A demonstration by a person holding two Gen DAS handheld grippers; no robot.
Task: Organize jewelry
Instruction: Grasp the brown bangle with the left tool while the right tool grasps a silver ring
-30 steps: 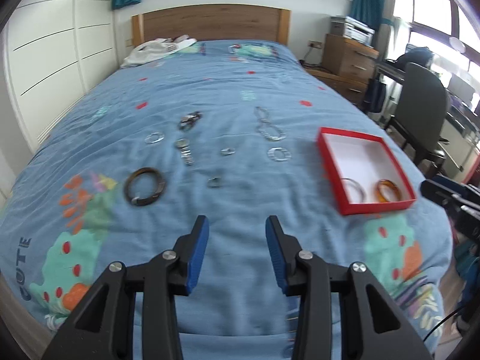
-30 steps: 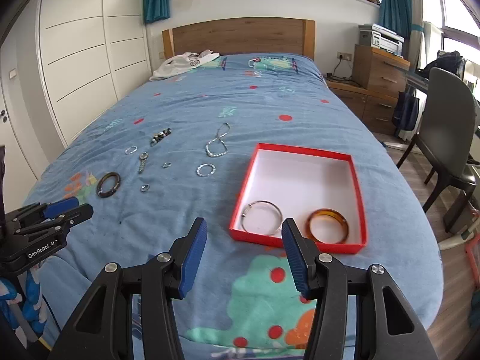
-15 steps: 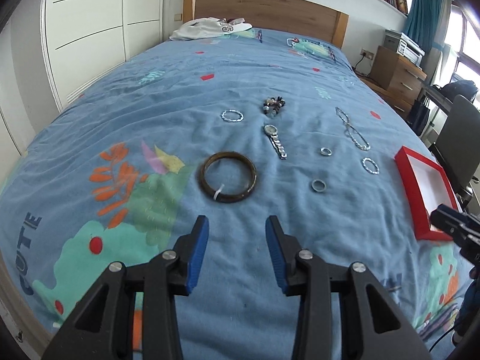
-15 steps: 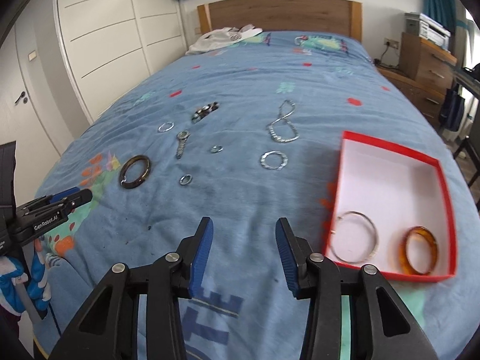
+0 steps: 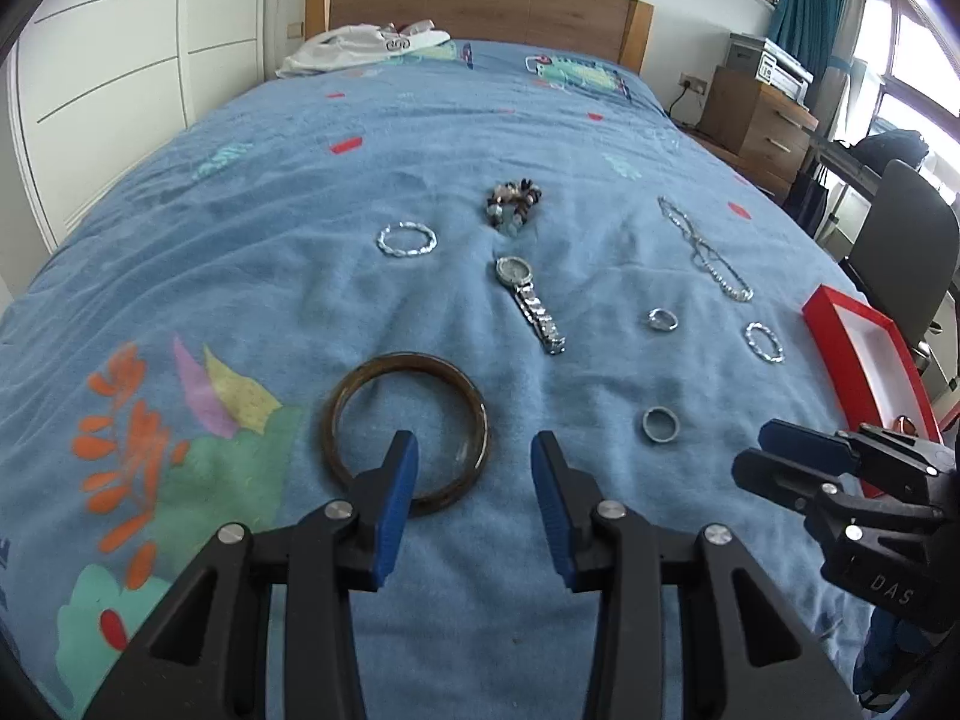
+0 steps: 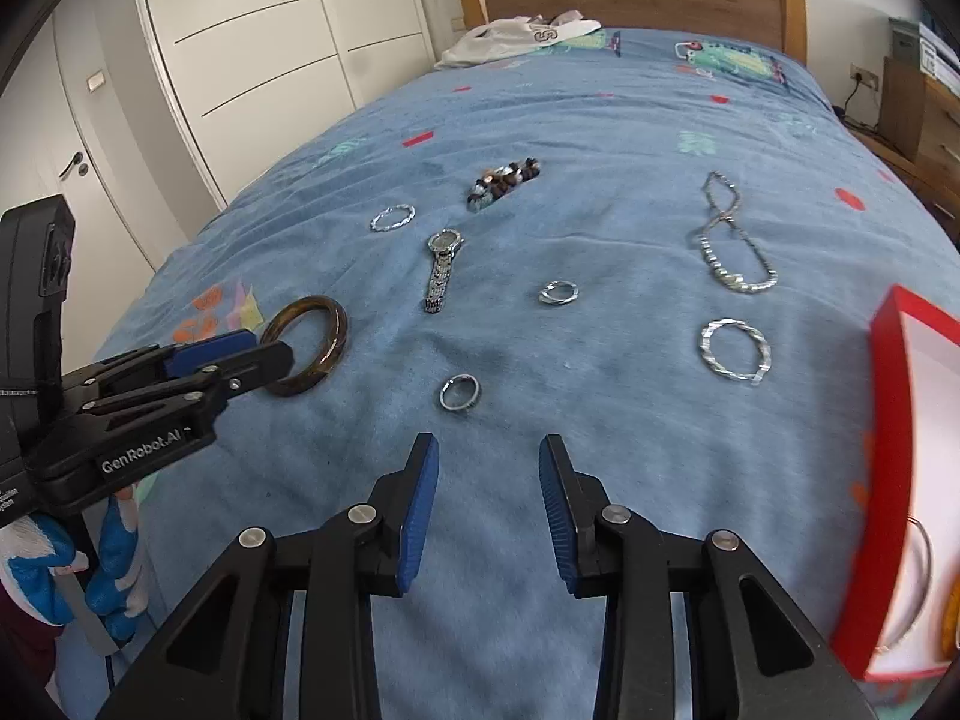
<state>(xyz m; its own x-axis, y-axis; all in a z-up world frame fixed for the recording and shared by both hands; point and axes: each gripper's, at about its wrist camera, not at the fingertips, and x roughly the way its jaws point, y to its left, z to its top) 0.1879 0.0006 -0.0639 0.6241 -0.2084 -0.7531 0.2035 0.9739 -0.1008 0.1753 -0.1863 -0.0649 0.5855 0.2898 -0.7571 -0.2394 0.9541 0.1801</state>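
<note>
The left tongs [image 5: 474,468] are standing open and empty over the blue bedspread [image 5: 420,138], with the dark brown bangle [image 5: 405,432] lying flat just beyond and partly behind the left blue pad. The right tongs [image 6: 487,474] are also gaping with nothing between the pads; their jaws have just been closing. A small silver ring [image 6: 459,392] is lying just ahead of them. Further jewelry is sitting loose on the bed: a silver watch [image 5: 529,303], a beaded cluster [image 5: 513,204], a twisted silver bracelet [image 5: 406,240] to its left, a second ring [image 5: 663,319], another twisted bracelet [image 6: 734,351] and a chain necklace [image 6: 729,240]. The red box [image 6: 888,450] is resting at the bed's right edge, holding a thin silver hoop [image 6: 921,564] and an amber bangle only partly showing at the frame edge. A white garment [image 5: 360,48] is lying by the wooden headboard [image 5: 480,6]
</note>
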